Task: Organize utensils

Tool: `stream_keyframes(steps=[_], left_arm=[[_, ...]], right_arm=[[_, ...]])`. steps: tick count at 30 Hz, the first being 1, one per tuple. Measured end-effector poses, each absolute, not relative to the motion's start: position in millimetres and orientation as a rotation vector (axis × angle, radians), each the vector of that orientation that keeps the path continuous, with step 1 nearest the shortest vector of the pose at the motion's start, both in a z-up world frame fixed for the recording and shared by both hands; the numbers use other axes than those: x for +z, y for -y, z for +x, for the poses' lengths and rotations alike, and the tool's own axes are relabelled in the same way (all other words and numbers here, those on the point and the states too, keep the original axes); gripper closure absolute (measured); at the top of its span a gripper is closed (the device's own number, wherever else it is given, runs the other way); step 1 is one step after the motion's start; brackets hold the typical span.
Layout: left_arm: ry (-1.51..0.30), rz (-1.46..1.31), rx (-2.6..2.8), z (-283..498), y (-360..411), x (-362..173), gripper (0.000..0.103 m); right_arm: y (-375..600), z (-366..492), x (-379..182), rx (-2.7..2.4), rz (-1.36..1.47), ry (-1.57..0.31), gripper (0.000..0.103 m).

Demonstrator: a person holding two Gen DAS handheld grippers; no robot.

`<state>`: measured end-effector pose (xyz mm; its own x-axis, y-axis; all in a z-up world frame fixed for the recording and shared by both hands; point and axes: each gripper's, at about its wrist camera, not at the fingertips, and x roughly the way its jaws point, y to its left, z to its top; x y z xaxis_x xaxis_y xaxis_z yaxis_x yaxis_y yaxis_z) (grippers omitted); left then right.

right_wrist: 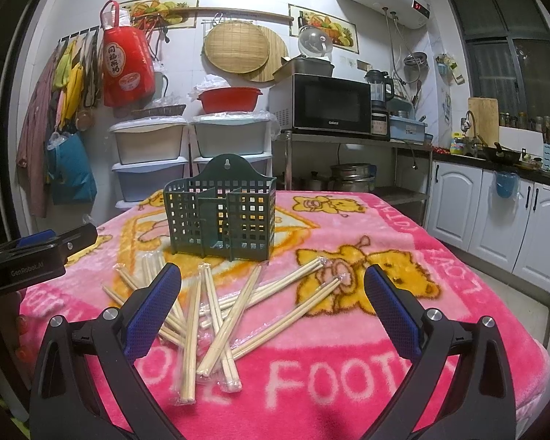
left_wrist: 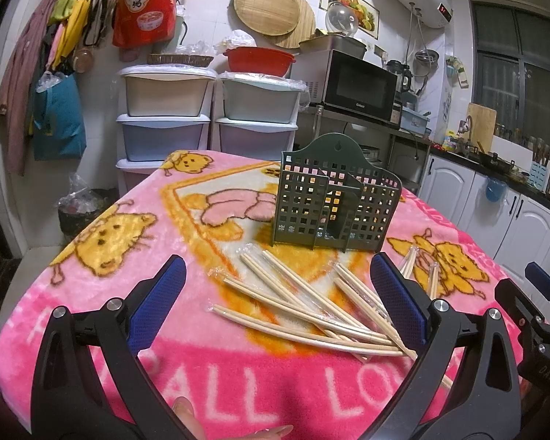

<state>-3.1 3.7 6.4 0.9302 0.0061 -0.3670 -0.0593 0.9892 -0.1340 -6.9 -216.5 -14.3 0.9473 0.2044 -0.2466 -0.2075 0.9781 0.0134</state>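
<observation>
A green lattice utensil holder [right_wrist: 220, 216] stands upright on the counter [right_wrist: 403, 333], which is draped in a pink cartoon-bear blanket, as two hand-held grippers hover over a loose heap of chopsticks [right_wrist: 216, 311] just in front of the holder. The pairs, many in clear plastic sleeves, lie crossed over one another on the near side of the holder, and none is yet inside its compartments, so the sorting appears to be at its very start. The left gripper [left_wrist: 275, 308] and the right gripper [right_wrist: 271, 308] both have their blue-padded jaws spread wide apart and empty, each lined up on the pile as if to pick out a pair. The holder's open top faces upward, seemingly ready to take chopsticks dropped in from above. Overlapping sleeves could make a single pair hard to separate.
</observation>
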Motion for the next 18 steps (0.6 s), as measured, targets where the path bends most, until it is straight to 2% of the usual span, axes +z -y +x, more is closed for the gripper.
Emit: stream_keyframes(steps=[18], left_arm=[[-0.372, -0.142, 0.033, -4.1, -5.4, 8.2, 0.010]], right_arm=[[216.5, -6.6, -15.1, 0.214, -0.013, -0.255, 0.006]])
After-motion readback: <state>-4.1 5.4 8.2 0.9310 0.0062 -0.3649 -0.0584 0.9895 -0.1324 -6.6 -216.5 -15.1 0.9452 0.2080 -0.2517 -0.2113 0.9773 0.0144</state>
